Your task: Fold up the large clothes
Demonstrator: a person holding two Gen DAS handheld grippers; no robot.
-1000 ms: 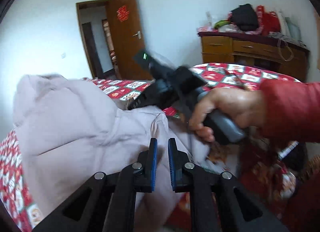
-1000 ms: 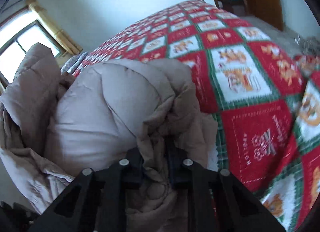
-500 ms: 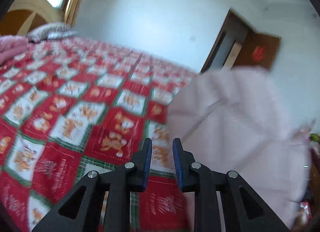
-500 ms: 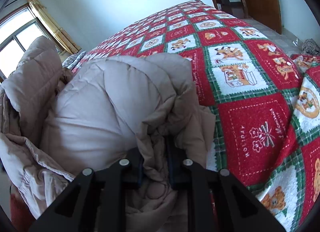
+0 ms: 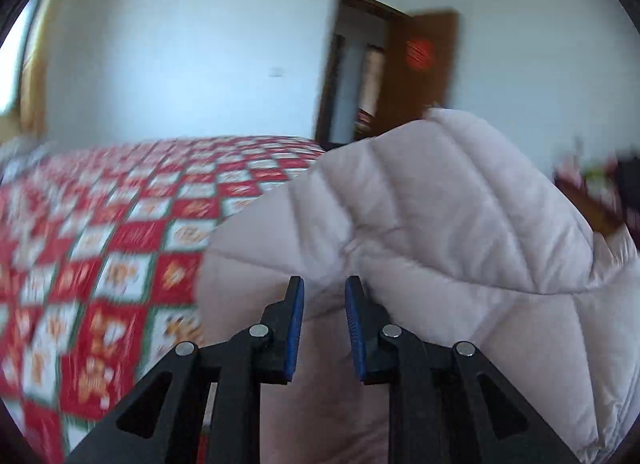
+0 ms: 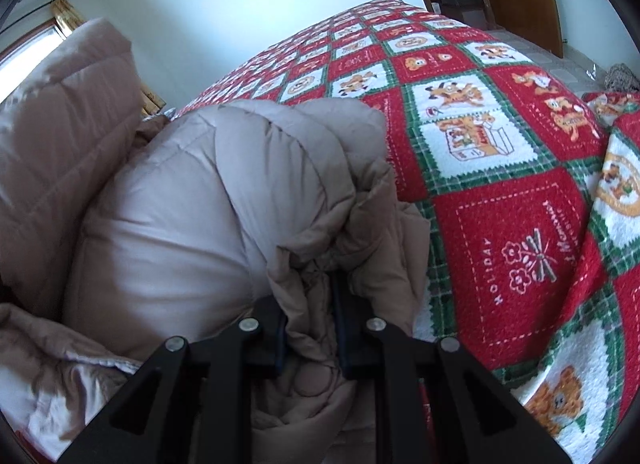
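Gripping a bunched fold of the beige padded jacket [image 6: 224,200], the right gripper [image 6: 310,324] is clamping it at the near edge of the quilted bedspread [image 6: 500,152]; the left gripper [image 5: 324,324] is hanging slightly parted, pinching nothing, just before the jacket's quilted bulk [image 5: 440,224]. Folding is barely starting: garment lying crumpled, unflattened, sleeves and body all remaining

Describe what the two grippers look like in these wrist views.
Both are matte black two-finger tools with triangular cut-outs in the linkage arms and round silver pivot pins. The left gripper has ribbed blue pads on the inner faces of its fingers. The right gripper is the same build, its pads mostly hidden.
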